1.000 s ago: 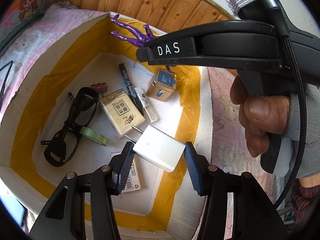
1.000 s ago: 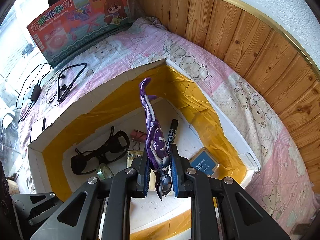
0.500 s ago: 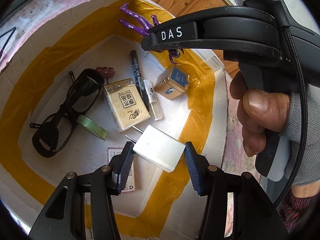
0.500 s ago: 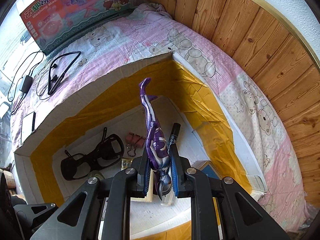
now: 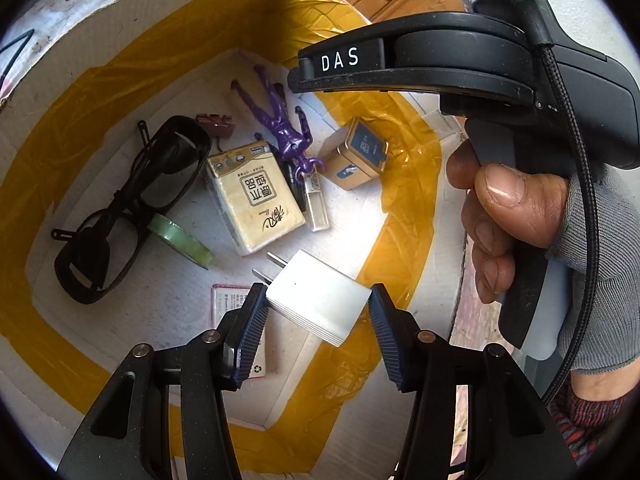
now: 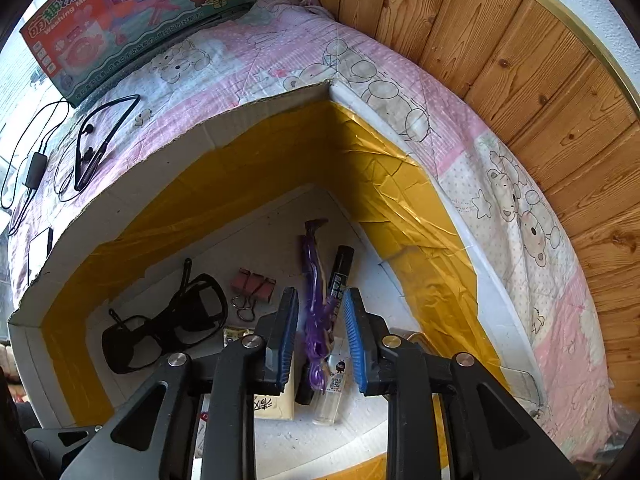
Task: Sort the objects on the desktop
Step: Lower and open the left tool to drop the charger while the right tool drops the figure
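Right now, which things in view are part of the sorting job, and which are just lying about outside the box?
In the job:
- white charger, held in the left gripper
- purple figure, lying in the box between the open right gripper fingers
- sunglasses, tissue pack, tin

Lying about:
- neckband earphones
- toy carton

Bear-print quilt (pink), wood panelling.

a wood-panelled wall with white wall above rises behind a pink bear-print quilt, daylit.
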{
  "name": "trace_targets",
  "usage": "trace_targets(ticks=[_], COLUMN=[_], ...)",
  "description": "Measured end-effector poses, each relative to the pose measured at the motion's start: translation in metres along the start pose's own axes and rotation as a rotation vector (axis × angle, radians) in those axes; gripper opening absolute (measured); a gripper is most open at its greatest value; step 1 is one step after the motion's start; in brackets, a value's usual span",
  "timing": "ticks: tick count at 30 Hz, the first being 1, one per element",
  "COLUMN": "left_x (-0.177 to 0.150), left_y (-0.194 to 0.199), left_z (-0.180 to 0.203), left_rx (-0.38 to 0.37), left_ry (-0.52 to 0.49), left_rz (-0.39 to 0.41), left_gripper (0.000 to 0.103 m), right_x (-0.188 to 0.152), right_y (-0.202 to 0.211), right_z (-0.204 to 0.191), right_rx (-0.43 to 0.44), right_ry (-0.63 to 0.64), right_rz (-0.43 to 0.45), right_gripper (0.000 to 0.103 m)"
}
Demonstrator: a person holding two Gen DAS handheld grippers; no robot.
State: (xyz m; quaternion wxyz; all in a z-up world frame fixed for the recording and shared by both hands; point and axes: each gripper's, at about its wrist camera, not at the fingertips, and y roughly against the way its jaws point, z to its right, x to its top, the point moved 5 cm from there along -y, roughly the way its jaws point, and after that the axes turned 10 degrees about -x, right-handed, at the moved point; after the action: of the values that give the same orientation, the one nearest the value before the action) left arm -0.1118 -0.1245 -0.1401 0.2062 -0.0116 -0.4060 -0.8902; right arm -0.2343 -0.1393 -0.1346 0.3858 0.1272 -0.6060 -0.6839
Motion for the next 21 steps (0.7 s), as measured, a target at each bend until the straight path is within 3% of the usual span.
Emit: trace_targets(ticks=[7,13,21], left_x=[-0.002,-0.008,-0.008], left_y=[0.008,0.012,0.036], left_z=[0.014,0.017,0.026], left_rx=[0.092,0.05,0.053], left_ry=[-0.085,-0.071,-0.095], left_rz=[0.033,0.011,0.059], left_gripper=[0.055,0.055,0.055], right_x=[-0.015,-0.029,-0.04], right_y=[0.017,0.052,0.094], right_z=[0.007,0.018,0.038], right_rx=[-0.022,0.008,0.005], right_ry=[0.026,0.034,0.028], right_rz=[-0.001,0.021,0.05], right_gripper=[0.035,0.049,0.051])
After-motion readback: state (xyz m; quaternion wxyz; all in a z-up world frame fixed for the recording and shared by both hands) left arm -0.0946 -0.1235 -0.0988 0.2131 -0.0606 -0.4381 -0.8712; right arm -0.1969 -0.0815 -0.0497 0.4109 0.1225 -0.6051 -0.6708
